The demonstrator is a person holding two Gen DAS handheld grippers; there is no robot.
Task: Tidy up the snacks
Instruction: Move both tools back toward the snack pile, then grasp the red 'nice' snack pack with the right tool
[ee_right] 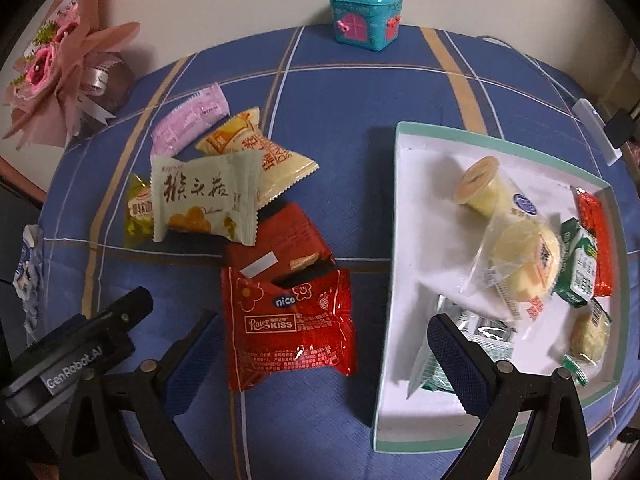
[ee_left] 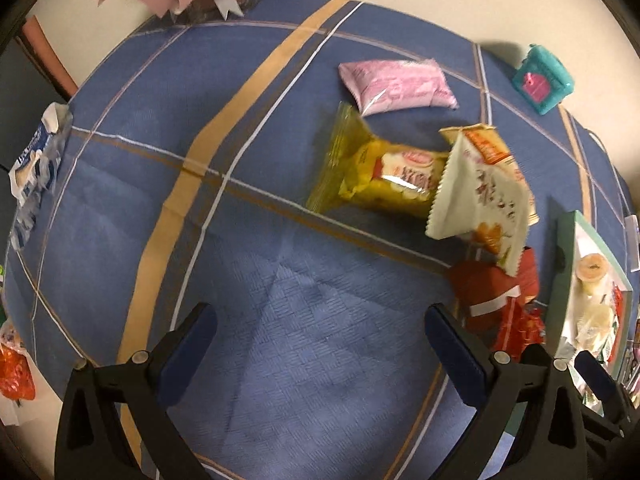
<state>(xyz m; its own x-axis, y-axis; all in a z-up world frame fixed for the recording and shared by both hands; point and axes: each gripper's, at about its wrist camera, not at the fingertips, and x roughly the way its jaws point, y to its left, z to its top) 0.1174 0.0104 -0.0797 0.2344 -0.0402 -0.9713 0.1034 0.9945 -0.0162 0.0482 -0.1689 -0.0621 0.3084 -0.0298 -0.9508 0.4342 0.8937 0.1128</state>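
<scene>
Loose snack packets lie on the blue checked tablecloth: a pink packet [ee_right: 190,117] [ee_left: 396,86], a yellow one [ee_left: 380,174], a cream packet with brown characters [ee_right: 204,200] [ee_left: 480,196], a dark red packet [ee_right: 280,240] and a red "nice KISS" packet [ee_right: 288,324]. A white box with a green rim [ee_right: 396,240] holds several snacks, among them a jelly cup [ee_right: 480,188]. My right gripper [ee_right: 320,364] is open, low over the red KISS packet beside the box. My left gripper [ee_left: 320,356] is open and empty over bare cloth, left of the snack pile.
A teal toy house box [ee_right: 366,18] stands at the far table edge. A pink flower bouquet [ee_right: 60,76] sits at the back left. A blue-white wrapper [ee_left: 34,168] lies at the left edge. A white device with a cable [ee_right: 596,128] is at the right.
</scene>
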